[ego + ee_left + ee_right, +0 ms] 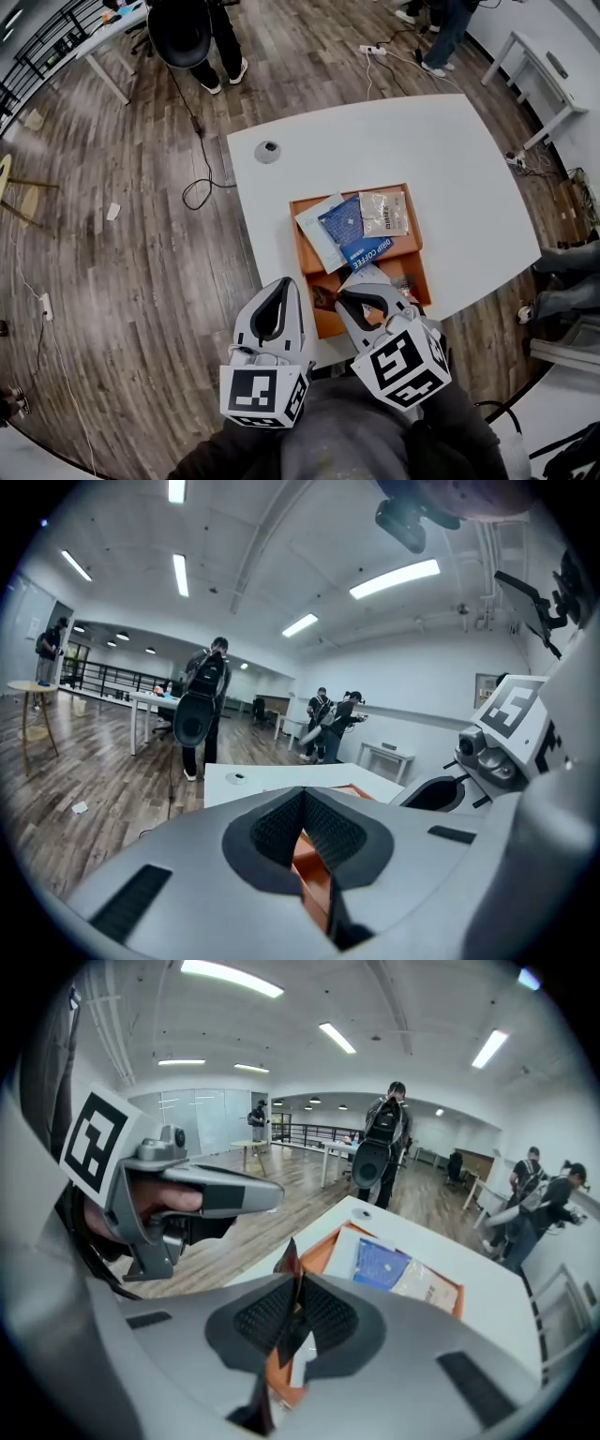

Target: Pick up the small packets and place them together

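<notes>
Between right gripper (294, 1314) fingers (258, 1321), dark packet (289, 1262) shows edge-on.

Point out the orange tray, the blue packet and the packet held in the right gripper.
Tray (412, 270): head view, bare floor of its near compartment.
Blue packet (349, 225): head view, middle of its face.
Dark packet (287, 1265): right gripper view, its upper corner.

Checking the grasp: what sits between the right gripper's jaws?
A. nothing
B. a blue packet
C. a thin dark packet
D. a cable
C: in the right gripper view, the right gripper is shut on a thin dark packet that stands edge-on between its pads.
</notes>
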{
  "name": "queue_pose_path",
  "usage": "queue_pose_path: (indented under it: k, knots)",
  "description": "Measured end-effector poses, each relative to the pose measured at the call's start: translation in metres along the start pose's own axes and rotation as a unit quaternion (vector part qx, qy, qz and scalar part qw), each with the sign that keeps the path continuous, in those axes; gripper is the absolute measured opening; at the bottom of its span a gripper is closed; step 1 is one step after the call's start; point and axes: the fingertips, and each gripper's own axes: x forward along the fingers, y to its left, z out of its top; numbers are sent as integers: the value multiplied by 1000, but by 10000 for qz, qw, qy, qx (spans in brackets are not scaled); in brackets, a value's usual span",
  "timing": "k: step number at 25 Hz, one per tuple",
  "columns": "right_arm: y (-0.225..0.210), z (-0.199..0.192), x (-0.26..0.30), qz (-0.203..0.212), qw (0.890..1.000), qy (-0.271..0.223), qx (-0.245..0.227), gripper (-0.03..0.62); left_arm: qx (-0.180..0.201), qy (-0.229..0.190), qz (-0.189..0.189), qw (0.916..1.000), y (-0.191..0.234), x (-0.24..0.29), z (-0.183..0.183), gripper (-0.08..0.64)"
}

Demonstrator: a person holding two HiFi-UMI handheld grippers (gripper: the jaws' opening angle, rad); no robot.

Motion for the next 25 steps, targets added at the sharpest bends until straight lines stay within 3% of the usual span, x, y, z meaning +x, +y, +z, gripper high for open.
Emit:
queue_pose_path:
  k: [11,18,25]
  knots:
    - [-30,35,-38,-420,9977,-508,-138,38,171,-445,-91,9988,-21,5,40,-5]
    - [-62,42,-35,-437,9971,-627,-16,38,171,-374,-52,9991,-27,29,44,-5]
    - [-102,35,-15,-288,9978,-554,199,38,47,-152,214,9996,-18,58,39,-5]
